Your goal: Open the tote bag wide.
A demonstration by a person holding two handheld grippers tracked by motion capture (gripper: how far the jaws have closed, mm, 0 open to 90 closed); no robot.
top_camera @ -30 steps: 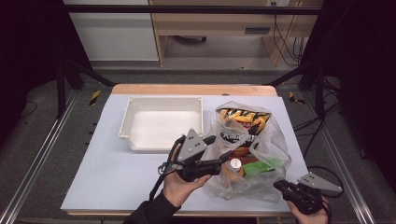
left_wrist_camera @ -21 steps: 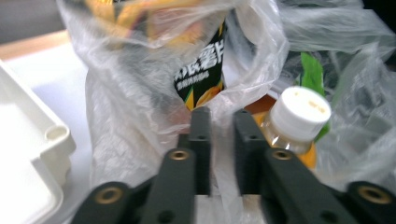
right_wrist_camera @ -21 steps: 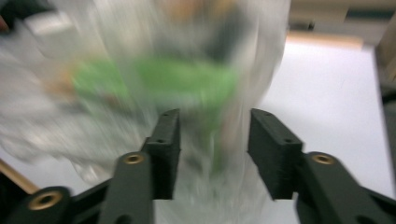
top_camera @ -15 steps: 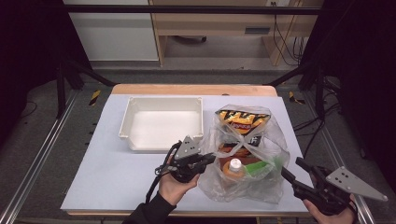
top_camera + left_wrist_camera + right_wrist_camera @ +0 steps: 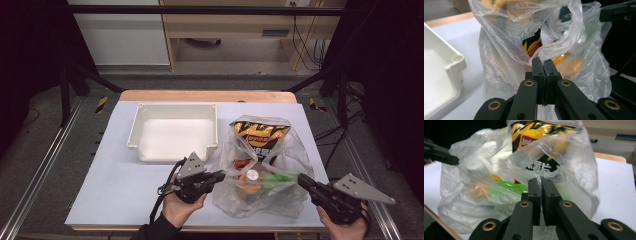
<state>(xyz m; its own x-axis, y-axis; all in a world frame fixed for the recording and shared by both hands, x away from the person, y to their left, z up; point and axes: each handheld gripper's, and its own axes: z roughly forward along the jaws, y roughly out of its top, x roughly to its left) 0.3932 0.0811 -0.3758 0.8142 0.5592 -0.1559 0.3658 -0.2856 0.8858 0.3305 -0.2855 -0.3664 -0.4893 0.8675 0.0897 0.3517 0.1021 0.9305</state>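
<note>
Opening stage: a crinkled, translucent plastic bag (image 5: 260, 172) (glossy chip packet (image 5: 258, 135), orange and green items inside) stands right of the smooth white rectangular tray (image 5: 172, 132), still unemptied. Left gripper (image 5: 543, 65) pinches the film's edge; right gripper (image 5: 540, 185) jaws are pressed together, apparently on film too.

Clear, crumpled plastic bag (image 5: 262, 175), standing open on white table right of tray, stuffed with yellow-black chip packet (image 5: 258, 134), orange bottle, green item.
</note>
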